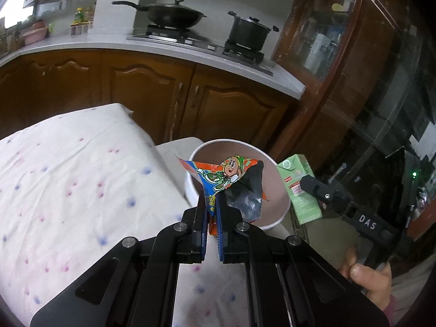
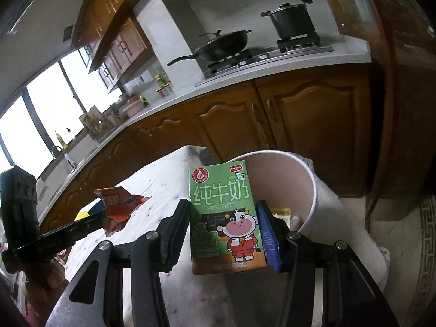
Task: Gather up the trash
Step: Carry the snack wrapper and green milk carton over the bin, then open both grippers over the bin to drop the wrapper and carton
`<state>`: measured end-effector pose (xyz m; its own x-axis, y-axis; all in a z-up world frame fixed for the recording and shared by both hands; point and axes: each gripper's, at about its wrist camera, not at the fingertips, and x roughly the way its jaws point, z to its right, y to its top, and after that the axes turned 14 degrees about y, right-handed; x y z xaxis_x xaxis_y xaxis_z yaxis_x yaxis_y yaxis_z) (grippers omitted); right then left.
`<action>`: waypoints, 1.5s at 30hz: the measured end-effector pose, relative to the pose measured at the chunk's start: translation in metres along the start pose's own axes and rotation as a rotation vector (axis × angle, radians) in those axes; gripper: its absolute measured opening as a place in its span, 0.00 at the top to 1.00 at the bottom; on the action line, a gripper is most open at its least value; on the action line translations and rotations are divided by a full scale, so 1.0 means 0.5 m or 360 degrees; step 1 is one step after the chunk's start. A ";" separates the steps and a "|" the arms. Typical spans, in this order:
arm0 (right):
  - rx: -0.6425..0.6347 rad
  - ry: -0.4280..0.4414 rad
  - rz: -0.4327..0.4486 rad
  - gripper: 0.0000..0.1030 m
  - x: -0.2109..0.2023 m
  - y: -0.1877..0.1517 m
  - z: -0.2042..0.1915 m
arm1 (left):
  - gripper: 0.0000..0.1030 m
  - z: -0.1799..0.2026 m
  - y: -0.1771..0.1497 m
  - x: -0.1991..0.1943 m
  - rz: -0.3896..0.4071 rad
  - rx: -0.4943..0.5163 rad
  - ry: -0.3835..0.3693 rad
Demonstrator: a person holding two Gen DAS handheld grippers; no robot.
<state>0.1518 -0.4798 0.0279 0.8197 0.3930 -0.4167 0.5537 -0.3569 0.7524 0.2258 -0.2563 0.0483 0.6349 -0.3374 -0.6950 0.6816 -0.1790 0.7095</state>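
My left gripper (image 1: 212, 204) is shut on a crumpled snack wrapper (image 1: 226, 178) with a cartoon figure, held up in front of the mouth of a white bin (image 1: 283, 188). The same wrapper (image 2: 120, 207) shows at the left of the right wrist view, in the left gripper (image 2: 105, 218). My right gripper (image 2: 223, 215) is shut on a green milk carton (image 2: 224, 218) with a cartoon cow, upright, just in front of the white bin (image 2: 310, 190). That carton (image 1: 299, 188) and the right gripper (image 1: 313, 188) show beside the bin on the right.
A table with a white dotted cloth (image 1: 68, 177) lies to the left. Behind run brown kitchen cabinets (image 1: 152, 95) and a grey counter with a wok (image 1: 169, 13) and a pot (image 1: 248, 30). A dark wooden cabinet (image 1: 340, 41) stands at the right. A person's hand (image 1: 365, 272) holds the right gripper.
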 end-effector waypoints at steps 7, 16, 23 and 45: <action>0.0031 -0.0014 -0.0013 0.51 0.025 0.024 0.031 | 0.96 0.049 0.032 0.056 -0.0049 0.0048 -0.0021; 0.0090 -0.0042 -0.0062 0.51 0.064 0.037 0.078 | 0.96 0.082 0.038 0.124 -0.0145 0.0099 -0.0017; 0.0102 -0.0062 -0.0106 0.51 0.085 0.036 0.095 | 0.96 0.092 0.040 0.149 -0.0178 0.0108 -0.0006; 0.0116 -0.0148 -0.0220 0.49 0.115 0.039 0.120 | 0.92 0.113 0.035 0.187 -0.0290 0.0177 0.0016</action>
<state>0.2186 -0.5148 -0.0123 0.7433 0.3639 -0.5613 0.6683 -0.3669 0.6471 0.2766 -0.3431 0.0020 0.5088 -0.2807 -0.8138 0.7416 -0.3371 0.5800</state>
